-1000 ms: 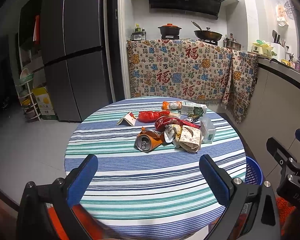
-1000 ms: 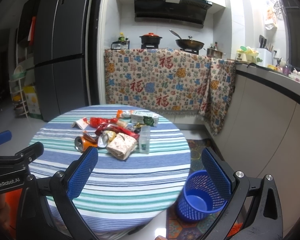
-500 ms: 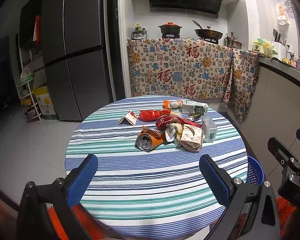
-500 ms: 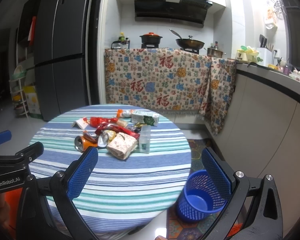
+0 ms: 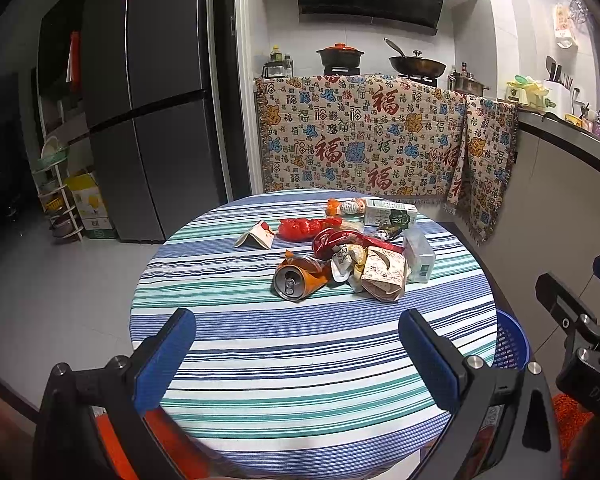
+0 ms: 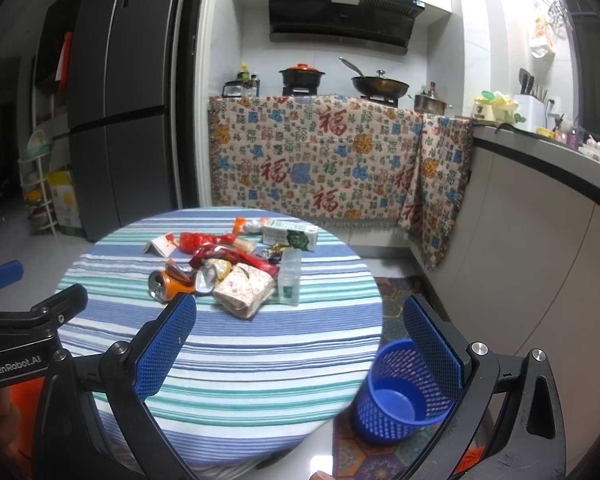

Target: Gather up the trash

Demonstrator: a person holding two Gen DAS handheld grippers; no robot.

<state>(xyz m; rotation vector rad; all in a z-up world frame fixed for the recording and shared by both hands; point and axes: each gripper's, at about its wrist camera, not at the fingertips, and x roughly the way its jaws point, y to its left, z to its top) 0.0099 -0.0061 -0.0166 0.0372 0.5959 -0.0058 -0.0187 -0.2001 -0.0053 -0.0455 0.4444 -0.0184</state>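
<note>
A heap of trash lies past the middle of a round striped table [image 5: 300,352]: a crushed orange can [image 5: 298,278], a crumpled paper bag [image 5: 384,276], a clear plastic container [image 5: 418,256], red wrappers [image 5: 310,227], a green-and-white carton [image 5: 390,214] and a small folded card [image 5: 256,236]. A blue mesh bin [image 6: 400,396] stands empty on the floor right of the table. My left gripper [image 5: 298,354] is open and empty over the table's near part. My right gripper [image 6: 300,340] is open and empty, short of the trash, above the table's right edge and the bin.
A patterned cloth [image 5: 380,140] hangs over the counter behind the table, with pots on the stove. A grey fridge [image 5: 148,100] stands at the left. A white counter [image 6: 540,208] runs along the right. A patterned mat [image 6: 396,300] lies by the bin.
Both views have shifted slightly; the table and trash sit a little lower and nearer in frame. Both grippers stay open and empty.
</note>
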